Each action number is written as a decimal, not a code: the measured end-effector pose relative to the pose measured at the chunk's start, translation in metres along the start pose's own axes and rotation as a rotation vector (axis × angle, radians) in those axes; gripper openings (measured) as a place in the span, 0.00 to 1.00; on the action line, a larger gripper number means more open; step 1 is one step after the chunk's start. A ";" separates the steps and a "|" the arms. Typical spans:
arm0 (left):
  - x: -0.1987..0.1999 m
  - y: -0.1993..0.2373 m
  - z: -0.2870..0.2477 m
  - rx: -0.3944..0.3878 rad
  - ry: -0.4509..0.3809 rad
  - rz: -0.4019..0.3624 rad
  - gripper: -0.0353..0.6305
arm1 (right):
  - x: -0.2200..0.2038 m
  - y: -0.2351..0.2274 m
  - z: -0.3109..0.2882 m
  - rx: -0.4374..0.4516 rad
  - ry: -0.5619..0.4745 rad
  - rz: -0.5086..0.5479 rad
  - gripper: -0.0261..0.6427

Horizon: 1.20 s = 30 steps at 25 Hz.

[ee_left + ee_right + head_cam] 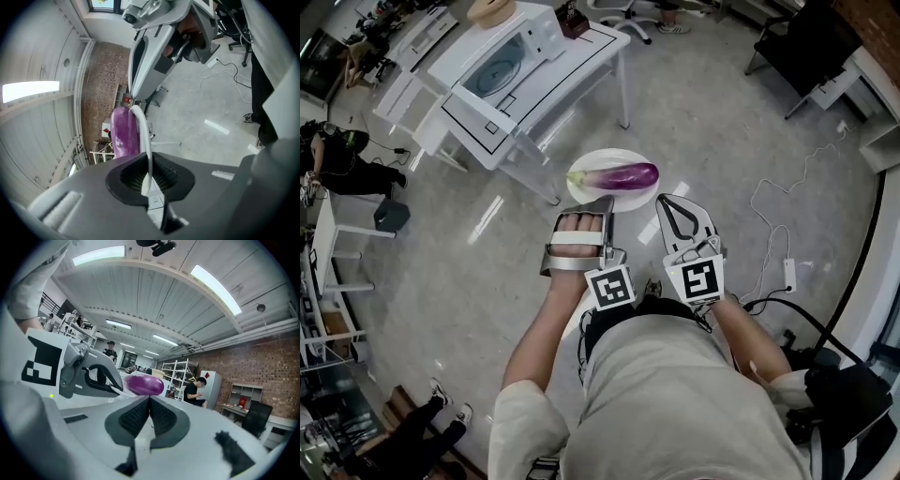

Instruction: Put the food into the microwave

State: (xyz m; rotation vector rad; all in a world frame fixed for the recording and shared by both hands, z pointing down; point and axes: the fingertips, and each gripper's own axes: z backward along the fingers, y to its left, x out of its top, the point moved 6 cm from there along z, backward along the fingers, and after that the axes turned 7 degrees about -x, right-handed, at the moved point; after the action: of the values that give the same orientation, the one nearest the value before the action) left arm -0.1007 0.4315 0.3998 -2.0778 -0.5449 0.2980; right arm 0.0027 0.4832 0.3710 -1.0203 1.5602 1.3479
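Note:
A purple eggplant lies on a white plate carried above the floor in front of the person. My left gripper is shut on the plate's near left rim. In the left gripper view the rim runs edge-on into its jaws, with the eggplant beside it. My right gripper grips the near right rim, its jaws closed just under the eggplant. The white microwave stands on a table at upper left, its round turntable showing.
The white table also carries a small brown box. A power strip with cable lies on the floor at right. A dark chair stands at upper right. A person is at the left edge.

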 end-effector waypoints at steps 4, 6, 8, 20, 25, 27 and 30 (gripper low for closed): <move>0.012 0.008 -0.010 0.012 0.027 0.003 0.09 | -0.018 -0.015 -0.005 0.017 0.018 -0.012 0.06; 0.012 0.016 -0.015 0.020 0.041 0.002 0.09 | -0.021 -0.022 -0.011 0.025 0.016 -0.019 0.06; 0.007 0.023 -0.021 0.027 0.069 -0.002 0.09 | -0.019 -0.027 -0.021 0.039 -0.002 -0.015 0.06; -0.033 0.059 -0.089 0.047 0.191 0.074 0.10 | -0.022 -0.036 -0.110 0.167 -0.034 0.019 0.06; -0.045 0.086 -0.137 0.051 0.211 0.124 0.10 | -0.024 -0.051 -0.166 0.207 -0.027 0.027 0.06; -0.049 0.094 -0.161 0.038 0.226 0.147 0.10 | -0.029 -0.057 -0.189 0.224 -0.012 0.021 0.06; -0.057 0.108 -0.194 0.029 0.231 0.191 0.10 | -0.034 -0.068 -0.228 0.241 0.003 0.021 0.06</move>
State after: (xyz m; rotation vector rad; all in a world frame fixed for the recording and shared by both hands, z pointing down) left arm -0.0417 0.2103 0.4114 -2.1046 -0.2034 0.1705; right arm 0.0614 0.2524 0.4023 -0.8589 1.6930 1.1393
